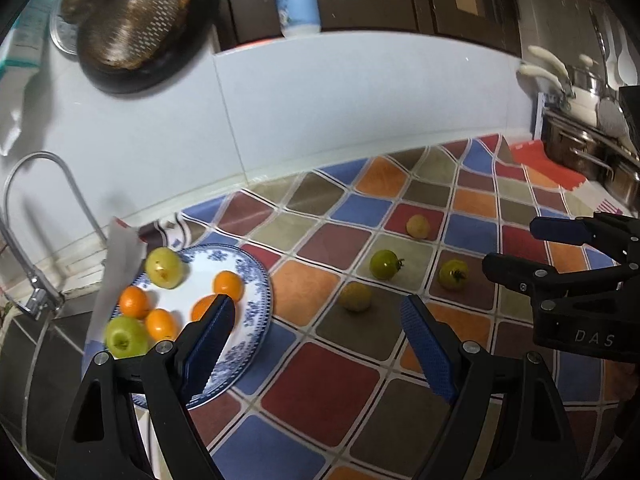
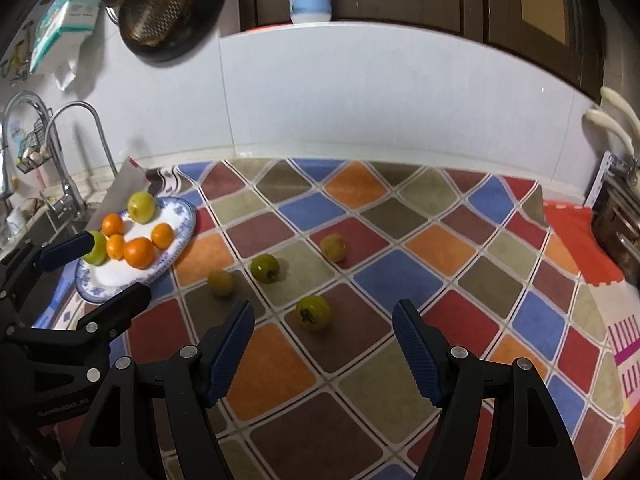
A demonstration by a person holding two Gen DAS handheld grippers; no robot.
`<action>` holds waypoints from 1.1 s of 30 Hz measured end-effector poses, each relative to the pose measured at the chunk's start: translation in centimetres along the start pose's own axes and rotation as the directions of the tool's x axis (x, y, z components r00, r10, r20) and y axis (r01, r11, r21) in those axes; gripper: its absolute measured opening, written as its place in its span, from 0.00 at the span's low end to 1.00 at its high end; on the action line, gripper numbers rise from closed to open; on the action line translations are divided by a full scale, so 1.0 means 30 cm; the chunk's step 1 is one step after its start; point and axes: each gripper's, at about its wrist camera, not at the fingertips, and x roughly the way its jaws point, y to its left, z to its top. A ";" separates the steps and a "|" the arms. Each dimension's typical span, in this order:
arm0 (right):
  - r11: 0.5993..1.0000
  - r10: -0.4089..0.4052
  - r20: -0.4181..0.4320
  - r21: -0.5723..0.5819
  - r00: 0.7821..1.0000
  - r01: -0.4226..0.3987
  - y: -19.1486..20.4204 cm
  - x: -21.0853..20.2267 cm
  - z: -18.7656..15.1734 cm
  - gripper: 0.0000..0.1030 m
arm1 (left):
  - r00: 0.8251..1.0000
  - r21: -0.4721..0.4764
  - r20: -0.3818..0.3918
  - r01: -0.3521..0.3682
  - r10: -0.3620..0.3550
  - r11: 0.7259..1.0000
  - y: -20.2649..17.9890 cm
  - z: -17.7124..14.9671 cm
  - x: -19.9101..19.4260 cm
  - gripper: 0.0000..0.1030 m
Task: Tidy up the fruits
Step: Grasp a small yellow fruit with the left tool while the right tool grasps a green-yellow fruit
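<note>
I see the checked cloth (image 2: 360,216) of blue, red, orange and olive diamonds covering the counter, its far edge along the white tiled wall (image 2: 360,92), its left edge near the sink (image 2: 52,224) and curved tap (image 2: 76,140); broad open cloth lies ahead of both tools; on the right, an orange mat (image 2: 576,232) and steel pots (image 1: 580,148) bound the area; my left gripper (image 1: 316,316) hangs with its fingers wide apart and nothing between them, its left blue ribbed pad (image 1: 208,344) over the rim of the blue-patterned plate (image 1: 260,280); my right gripper (image 2: 324,320) is likewise spread and empty, hovering above the cloth; the plate sits at the cloth's left edge, holding two green apples (image 2: 141,206) and four oranges (image 2: 139,252), round and glossy; four small yellow-green fruits lie loose on the cloth, well apart from the plate; the nearest stemmed one (image 2: 314,312) lies just ahead between the right gripper's fingers; another stemmed fruit (image 2: 265,267), a dull yellow one (image 2: 220,282) and the farthest (image 2: 333,247) lie beyond
</note>
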 end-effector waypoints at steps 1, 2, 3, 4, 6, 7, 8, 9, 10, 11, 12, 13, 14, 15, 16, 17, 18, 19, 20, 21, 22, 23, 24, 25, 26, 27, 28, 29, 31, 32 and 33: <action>1.000 0.001 -0.010 0.003 1.000 -0.001 -0.004 0.015 -0.004 0.70 | 1.000 0.009 -0.012 0.004 -0.004 1.000 -0.005 0.000 0.018 0.83; 1.000 0.003 -0.020 0.007 1.000 -0.003 -0.007 0.031 -0.007 0.70 | 1.000 0.019 -0.024 0.007 -0.006 1.000 -0.010 0.000 0.038 0.83; 1.000 0.005 -0.029 0.011 1.000 -0.005 -0.010 0.045 -0.011 0.70 | 0.999 0.026 -0.032 0.011 -0.010 1.000 -0.013 -0.001 0.053 0.83; 1.000 0.008 -0.036 0.013 0.999 -0.008 -0.012 0.057 -0.013 0.70 | 0.999 0.032 -0.041 0.019 -0.017 0.999 -0.017 -0.001 0.070 0.83; 1.000 0.016 -0.050 0.015 0.999 -0.015 -0.013 0.081 -0.016 0.68 | 0.998 0.037 -0.053 0.029 -0.027 0.999 -0.020 -0.002 0.095 0.82; 1.000 0.019 -0.054 0.015 0.998 -0.018 -0.014 0.092 -0.017 0.67 | 0.998 0.038 -0.060 0.035 -0.032 0.999 -0.021 -0.002 0.109 0.82; 1.000 0.020 -0.057 0.014 0.998 -0.019 -0.013 0.100 -0.017 0.67 | 0.997 0.040 -0.067 0.041 -0.039 0.998 -0.023 -0.001 0.125 0.81; 1.000 0.022 -0.063 0.014 0.998 -0.021 -0.012 0.113 -0.016 0.67 | 0.997 0.040 -0.071 0.046 -0.043 0.998 -0.024 -0.002 0.135 0.80; 1.000 0.026 -0.068 0.016 0.997 -0.025 -0.011 0.124 -0.016 0.66 | 0.996 0.040 -0.078 0.051 -0.048 0.998 -0.023 -0.001 0.151 0.79; 0.999 0.031 -0.071 0.018 0.997 -0.029 -0.010 0.131 -0.015 0.63 | 0.995 0.039 -0.081 0.055 -0.052 0.998 -0.022 0.000 0.161 0.78; 0.999 0.037 -0.079 0.021 0.996 -0.036 -0.009 0.144 -0.015 0.62 | 0.995 0.037 -0.084 0.058 -0.055 0.998 -0.021 0.001 0.171 0.76; 0.999 0.040 -0.085 0.022 0.996 -0.038 -0.009 0.153 -0.015 0.61 | 0.994 0.034 -0.090 0.061 -0.058 0.998 -0.019 0.003 0.184 0.75; 0.999 0.043 -0.089 0.025 0.995 -0.041 -0.008 0.160 -0.015 0.60 | 0.994 0.029 -0.095 0.066 -0.063 0.997 -0.019 0.004 0.194 0.73; 0.999 0.046 -0.093 0.026 0.995 -0.044 -0.008 0.169 -0.015 0.60 | 0.992 0.023 -0.101 0.074 -0.071 0.997 -0.018 0.004 0.206 0.72; 0.999 0.048 -0.096 0.027 0.994 -0.046 -0.007 0.178 -0.016 0.59 | 0.991 0.018 -0.108 0.082 -0.080 0.996 -0.018 0.006 0.216 0.70; 0.998 0.051 -0.099 0.027 0.994 -0.048 -0.006 0.184 -0.015 0.57 | 0.990 0.015 -0.113 0.090 -0.088 0.996 -0.017 0.007 0.223 0.68; 0.998 0.056 -0.104 0.025 0.993 -0.053 -0.003 0.191 -0.015 0.56 | 0.989 0.010 -0.117 0.096 -0.095 0.995 -0.017 0.007 0.233 0.66; 0.998 0.063 -0.108 0.023 0.992 -0.061 0.000 0.200 -0.015 0.54 | 0.987 0.005 -0.125 0.102 -0.101 0.995 -0.017 0.008 0.244 0.65; 0.998 0.066 -0.112 0.022 0.992 -0.064 0.000 0.207 -0.014 0.52 | 0.986 0.001 -0.130 0.106 -0.105 0.994 -0.018 0.008 0.250 0.63; 0.997 0.071 -0.119 0.024 0.990 -0.069 0.001 0.217 -0.015 0.52 | 0.985 -0.004 -0.133 0.113 -0.112 0.994 -0.018 0.008 0.257 0.59; 0.997 0.076 -0.123 0.027 0.989 -0.073 0.001 0.222 -0.016 0.50 | 0.983 -0.010 -0.139 0.121 -0.122 0.993 -0.019 0.009 0.265 0.58; 0.997 0.080 -0.126 0.030 0.989 -0.076 0.000 0.227 -0.017 0.49 | 0.981 -0.014 -0.146 0.124 -0.125 0.992 -0.020 0.009 0.271 0.55; 0.996 0.083 -0.130 0.033 0.988 -0.079 -0.001 0.233 -0.018 0.48 | 0.980 -0.019 -0.152 0.129 -0.131 0.991 -0.020 0.010 0.278 0.52; 0.996 0.085 -0.133 0.034 0.988 -0.081 -0.001 0.236 -0.018 0.46 | 0.978 -0.025 -0.157 0.137 -0.140 0.990 -0.020 0.010 0.283 0.52; 0.996 0.087 -0.135 0.035 0.987 -0.083 -0.001 0.239 -0.018 0.45 | 0.977 -0.028 -0.160 0.140 -0.143 0.990 -0.020 0.010 0.287 0.49; 0.996 0.091 -0.138 0.035 0.986 -0.087 -0.001 0.245 -0.018 0.44 | 0.976 -0.031 -0.161 0.141 -0.144 0.990 -0.021 0.010 0.290 0.47; 0.996 0.092 -0.141 0.035 0.986 -0.088 -0.001 0.248 -0.019 0.43 | 0.976 -0.033 -0.161 0.142 -0.146 0.989 -0.021 0.011 0.293 0.46; 0.995 0.093 -0.142 0.035 0.986 -0.088 0.000 0.250 -0.019 0.43 | 0.976 -0.034 -0.162 0.145 -0.149 0.989 -0.021 0.012 0.296 0.44; 0.996 0.092 -0.144 0.035 0.985 -0.088 -0.001 0.255 -0.019 0.42 | 0.975 -0.036 -0.164 0.148 -0.152 0.988 -0.022 0.012 0.302 0.41; 0.996 0.091 -0.147 0.036 0.985 -0.086 0.000 0.258 -0.018 0.40 | 0.974 -0.037 -0.167 0.150 -0.154 0.988 -0.022 0.012 0.306 0.39; 0.996 0.092 -0.149 0.037 0.985 -0.087 -0.002 0.262 -0.018 0.39 | 0.972 -0.038 -0.171 0.154 -0.158 0.987 -0.023 0.011 0.309 0.35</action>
